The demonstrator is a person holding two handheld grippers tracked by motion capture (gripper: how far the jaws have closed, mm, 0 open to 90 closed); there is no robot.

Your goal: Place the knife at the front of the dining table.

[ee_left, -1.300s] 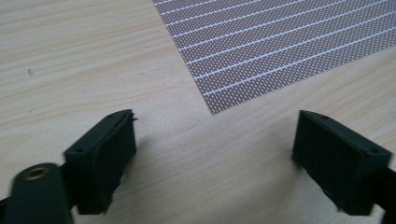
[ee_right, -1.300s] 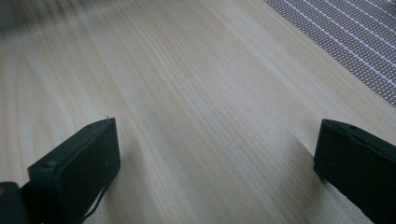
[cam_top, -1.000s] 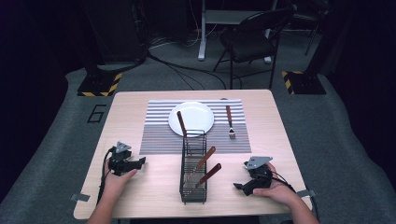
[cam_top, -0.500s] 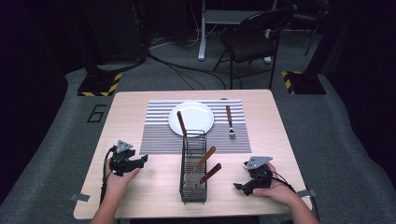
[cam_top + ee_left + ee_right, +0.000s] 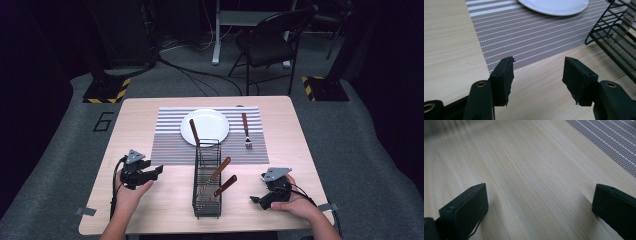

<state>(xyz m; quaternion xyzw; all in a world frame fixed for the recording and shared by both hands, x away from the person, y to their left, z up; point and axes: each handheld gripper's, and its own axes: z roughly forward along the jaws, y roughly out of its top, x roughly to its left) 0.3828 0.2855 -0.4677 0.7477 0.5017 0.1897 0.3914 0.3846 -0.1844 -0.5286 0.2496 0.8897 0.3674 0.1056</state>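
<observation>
Now the left hand-held gripper [image 5: 152, 172], jaws narrowing but empty, approaches the wire rack [image 5: 207, 200]; next, grasp a utensil handle [image 5: 220, 168].

Dark room around my wooden table.

I sit at a pale wood table [image 5: 150, 112] on a grey carpet [image 5: 350, 145]; a black "6" [image 5: 102, 121] is marked on the carpet just left of it. Beyond the far edge a black chair [image 5: 267, 45] stands, and beside it a pale metal post [image 5: 216, 35] rises from the floor. Black cables [image 5: 200, 75] run over the carpet between them. Two bases with yellow-black hazard stripes, one at the left [image 5: 105, 92] and one at the right [image 5: 322, 87], flank the table. Light falls on the tabletop, while the walls behind are lost in darkness. Grey tape [image 5: 85, 212] sticks to my near corner.
</observation>
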